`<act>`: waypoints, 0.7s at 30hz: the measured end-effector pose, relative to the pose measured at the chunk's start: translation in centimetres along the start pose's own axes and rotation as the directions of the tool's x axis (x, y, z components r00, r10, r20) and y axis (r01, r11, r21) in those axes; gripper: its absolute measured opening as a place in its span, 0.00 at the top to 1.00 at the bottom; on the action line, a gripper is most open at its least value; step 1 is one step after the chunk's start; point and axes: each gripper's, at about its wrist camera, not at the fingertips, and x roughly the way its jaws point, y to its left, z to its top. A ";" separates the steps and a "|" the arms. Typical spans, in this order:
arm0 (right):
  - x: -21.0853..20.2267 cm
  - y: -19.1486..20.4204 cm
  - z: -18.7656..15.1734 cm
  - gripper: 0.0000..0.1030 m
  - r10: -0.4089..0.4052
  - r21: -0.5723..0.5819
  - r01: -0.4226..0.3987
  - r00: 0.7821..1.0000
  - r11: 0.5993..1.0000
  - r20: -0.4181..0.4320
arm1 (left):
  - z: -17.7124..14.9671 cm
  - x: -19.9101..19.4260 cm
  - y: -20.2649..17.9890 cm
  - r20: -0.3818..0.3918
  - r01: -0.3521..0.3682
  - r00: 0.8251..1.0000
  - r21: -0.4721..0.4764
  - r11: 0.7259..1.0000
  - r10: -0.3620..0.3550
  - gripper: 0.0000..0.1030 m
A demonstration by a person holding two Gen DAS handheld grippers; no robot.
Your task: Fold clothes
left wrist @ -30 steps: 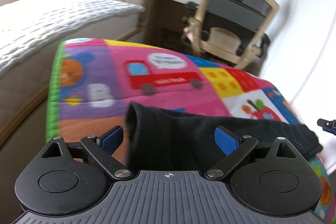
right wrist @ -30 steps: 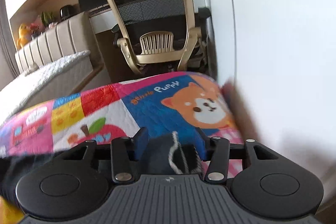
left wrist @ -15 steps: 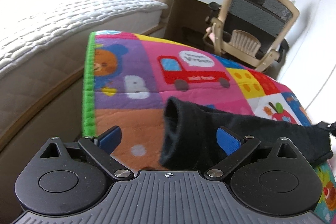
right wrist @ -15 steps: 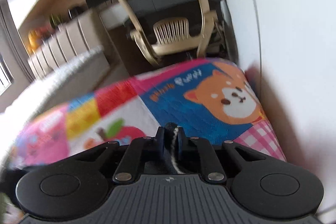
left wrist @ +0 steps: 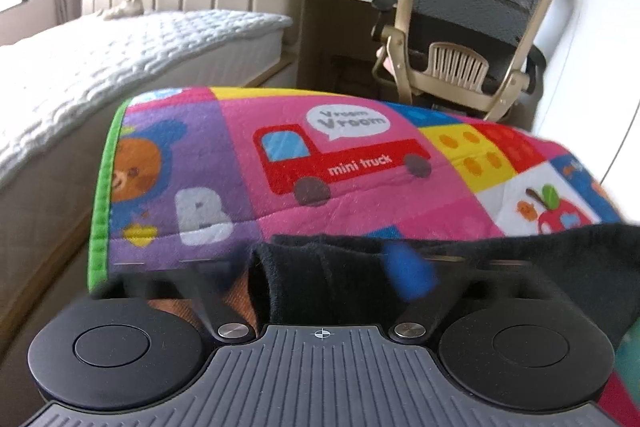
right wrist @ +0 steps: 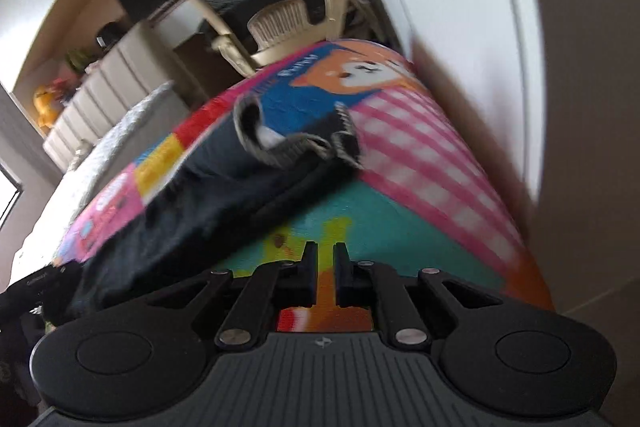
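A black garment [left wrist: 560, 267] lies stretched across a colourful play mat [left wrist: 320, 155]. Its left end sits between the fingers of my left gripper [left wrist: 316, 271]. Those jaws are closing and blurred, and the blue pad [left wrist: 408, 275] on the right is at the cloth. In the right wrist view the garment [right wrist: 224, 195] lies ahead and to the left, its grey-lined waistband [right wrist: 288, 147] turned up towards the far end of the mat [right wrist: 420, 147]. My right gripper [right wrist: 324, 259] is shut with nothing in it, over bare mat, a short way back from the garment.
A bed with a white quilt [left wrist: 120, 59] runs along the left of the mat. An office chair [left wrist: 460, 27] stands at a desk beyond the mat's far edge. A white wall [right wrist: 540, 47] borders the mat on the right.
The left gripper shifted along the garment to its left end and its jaws began closing. The right gripper shut on the waistband cord, then drew back without it; the waistband now lies on the mat.
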 end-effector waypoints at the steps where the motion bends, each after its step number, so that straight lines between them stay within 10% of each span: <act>1: 0.0 0.2 0.2 0.91 -0.009 -0.025 0.010 1.000 1.000 0.016 | 0.3 0.2 0.8 -0.005 -0.010 1.000 0.006 1.000 0.010 0.52; 3: -0.2 1.4 1.1 0.89 -0.019 -0.118 0.028 0.997 0.993 0.076 | 0.4 0.3 1.5 -0.005 -0.002 1.000 -0.003 1.000 0.002 0.57; 6: 1.0 3.0 3.3 0.59 -0.011 -0.236 0.046 0.989 0.971 0.150 | 0.6 0.4 2.6 0.007 0.005 1.000 -0.009 1.000 -0.005 0.59; 10: 4.8 4.3 7.0 0.53 -0.046 -0.270 0.093 0.983 0.958 0.176 | 1.4 1.9 3.6 0.000 0.018 1.000 -0.021 1.000 -0.018 0.57; 15: 11.0 4.2 10.0 0.51 -0.095 -0.238 0.115 0.991 0.964 0.093 | 2.3 3.4 3.5 -0.007 0.059 0.998 -0.001 0.998 -0.059 0.16; 18: 13.0 4.1 9.2 0.47 -0.088 -0.236 0.099 0.995 0.967 0.057 | 2.2 4.4 2.3 -0.031 0.059 0.998 0.044 0.997 -0.057 0.20; 20: 13.2 4.6 8.5 0.49 -0.090 -0.262 0.105 0.994 0.959 0.069 | 1.9 5.1 1.7 -0.048 0.040 0.998 0.062 0.997 -0.037 0.47; 21: 13.2 4.8 8.2 0.65 -0.094 -0.275 0.111 0.993 0.955 0.077 | 1.7 5.5 1.4 -0.050 0.012 0.999 0.067 0.998 -0.009 0.48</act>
